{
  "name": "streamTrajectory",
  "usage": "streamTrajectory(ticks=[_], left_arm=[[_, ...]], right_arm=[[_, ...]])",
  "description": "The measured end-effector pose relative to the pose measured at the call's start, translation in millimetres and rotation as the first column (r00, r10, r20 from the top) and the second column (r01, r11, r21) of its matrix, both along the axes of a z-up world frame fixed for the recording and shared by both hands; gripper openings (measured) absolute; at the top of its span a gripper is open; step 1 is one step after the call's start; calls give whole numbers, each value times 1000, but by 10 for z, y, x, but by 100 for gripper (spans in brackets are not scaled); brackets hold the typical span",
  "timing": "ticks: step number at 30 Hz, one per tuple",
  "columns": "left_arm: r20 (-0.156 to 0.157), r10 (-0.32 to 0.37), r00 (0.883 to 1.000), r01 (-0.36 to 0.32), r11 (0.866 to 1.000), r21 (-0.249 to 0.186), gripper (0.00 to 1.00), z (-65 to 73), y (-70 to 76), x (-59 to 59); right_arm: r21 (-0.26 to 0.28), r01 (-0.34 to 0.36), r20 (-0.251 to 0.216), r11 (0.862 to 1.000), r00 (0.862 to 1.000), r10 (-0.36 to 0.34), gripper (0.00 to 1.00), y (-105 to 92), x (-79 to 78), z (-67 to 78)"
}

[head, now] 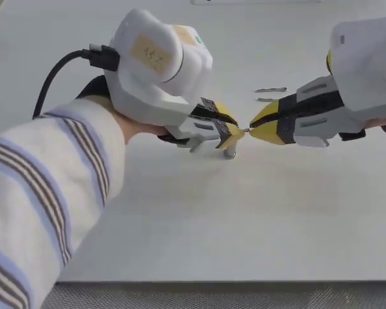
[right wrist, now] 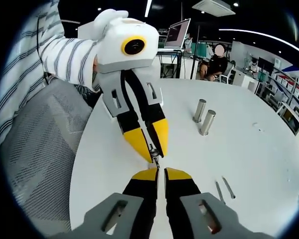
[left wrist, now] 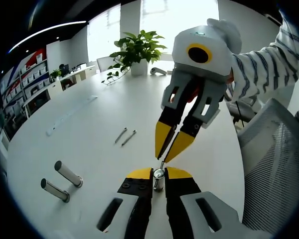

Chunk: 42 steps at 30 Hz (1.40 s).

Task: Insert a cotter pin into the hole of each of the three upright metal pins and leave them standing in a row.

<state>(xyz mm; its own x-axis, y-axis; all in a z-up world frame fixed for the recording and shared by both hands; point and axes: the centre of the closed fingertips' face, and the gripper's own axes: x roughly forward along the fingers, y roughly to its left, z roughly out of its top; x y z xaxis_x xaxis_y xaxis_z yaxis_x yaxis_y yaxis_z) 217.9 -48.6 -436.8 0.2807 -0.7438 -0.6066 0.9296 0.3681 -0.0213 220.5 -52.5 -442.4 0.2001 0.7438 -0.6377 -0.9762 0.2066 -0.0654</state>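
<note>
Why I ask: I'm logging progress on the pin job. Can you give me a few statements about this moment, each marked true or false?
1. The left tool is shut on an upright metal pin. True.
2. The right tool is empty. False: it pinches a cotter pin, with its tip at the top of the held pin.
3. Two spare cotter pins lie on the table. True.
4. Three metal pins stand free of both tools. False: two free metal pins stand side by side, and the third is in the left tool.
</note>
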Motion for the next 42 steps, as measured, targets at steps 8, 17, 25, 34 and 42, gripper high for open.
streamTrajectory(ticks=[8,17,25,34,42], left_arm=[[-24,23,999,-24,1000,-8,5,7,-2,-21],[-20,25,999,-25,1000,-8,5,18,-12,-31],[40,-35,999,34,999,24,6,18,-17,-60],[45,-45,998,43,999,27,37,-13,69,-92],[43,-15,999,17,999,-47,48,19,207,-213]], right_arm=[[19,-12,1,1000,1000,12,0,45,-3,40],[53,-4,-13,999,1000,5,0,83,-1,67],[61,17,-33,998,999,-15,0,59,-1,90],[62,49,-59,997,997,-45,8,48,-35,86],[61,63,-78,996,995,-58,16,157,-83,65]])
